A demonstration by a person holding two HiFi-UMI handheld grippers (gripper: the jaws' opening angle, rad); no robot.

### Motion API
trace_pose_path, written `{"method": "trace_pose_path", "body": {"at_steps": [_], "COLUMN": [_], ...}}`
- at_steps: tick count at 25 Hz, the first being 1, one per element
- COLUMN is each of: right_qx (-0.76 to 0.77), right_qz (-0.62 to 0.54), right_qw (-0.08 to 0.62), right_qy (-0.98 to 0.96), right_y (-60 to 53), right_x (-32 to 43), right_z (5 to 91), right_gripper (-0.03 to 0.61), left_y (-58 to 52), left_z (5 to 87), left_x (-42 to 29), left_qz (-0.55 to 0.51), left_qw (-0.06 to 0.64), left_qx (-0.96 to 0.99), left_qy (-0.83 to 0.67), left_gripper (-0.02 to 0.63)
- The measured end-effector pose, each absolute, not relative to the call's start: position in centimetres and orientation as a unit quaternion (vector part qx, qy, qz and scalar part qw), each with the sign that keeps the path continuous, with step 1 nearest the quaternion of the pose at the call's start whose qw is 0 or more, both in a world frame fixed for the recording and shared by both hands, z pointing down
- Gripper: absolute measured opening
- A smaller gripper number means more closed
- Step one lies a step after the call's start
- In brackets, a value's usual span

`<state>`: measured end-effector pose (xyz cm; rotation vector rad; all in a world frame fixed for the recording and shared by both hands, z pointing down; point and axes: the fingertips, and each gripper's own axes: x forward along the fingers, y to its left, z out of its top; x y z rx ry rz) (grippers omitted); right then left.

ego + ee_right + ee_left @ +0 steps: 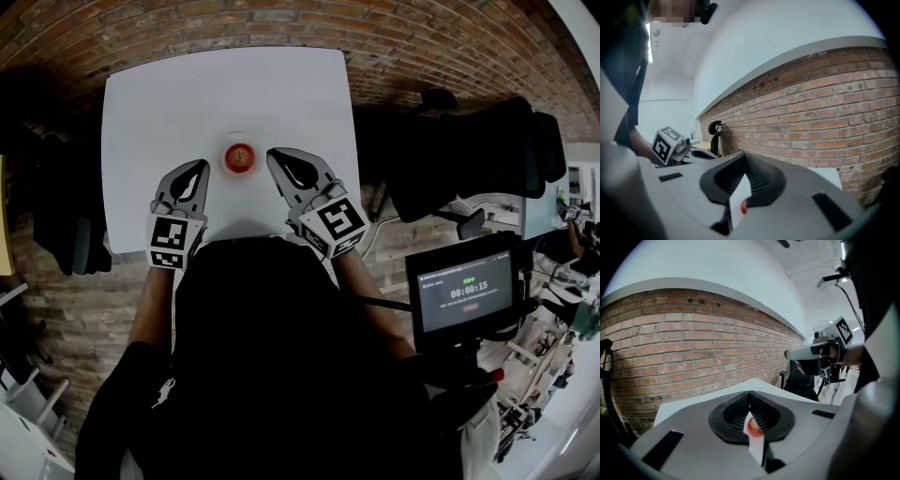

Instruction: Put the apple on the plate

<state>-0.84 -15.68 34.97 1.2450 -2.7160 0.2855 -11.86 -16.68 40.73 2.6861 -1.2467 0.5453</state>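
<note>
Apple (239, 156) on plate (239, 138), between closed left tool (200, 168) and closed right tool (274, 155)

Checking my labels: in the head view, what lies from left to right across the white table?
Left grey two-jaw gripper → red apple on a small white round plate → right grey two-jaw gripper.

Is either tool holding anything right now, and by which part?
Nothing is held. The left tool and right tool are both shut and empty; the apple sits on the plate between them, untouched.
</note>
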Motion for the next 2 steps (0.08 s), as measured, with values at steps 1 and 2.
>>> {"method": "trace_pose_path", "body": {"at_steps": [1, 2], "right_qx": [0.413, 0.411], "right_qz": [0.095, 0.095], "right_qw": [0.07, 0.071], "right_qy": [-0.903, -0.904], "right_y": [-15.68, -15.69], "right_x": [-0.92, -1.0], "right_z": [34.99, 35.0], "right_gripper": [0.003, 0.003], "left_y": [-16.68, -16.69], "left_z": [40.88, 41.05], "left_x": [-11.86, -11.86], "left_qz": [0.182, 0.184], "left_qw": [0.066, 0.068], "left_qx": [0.89, 0.89], "left_qy": [-0.413, -0.412], "left_gripper": [0.008, 0.008]}}
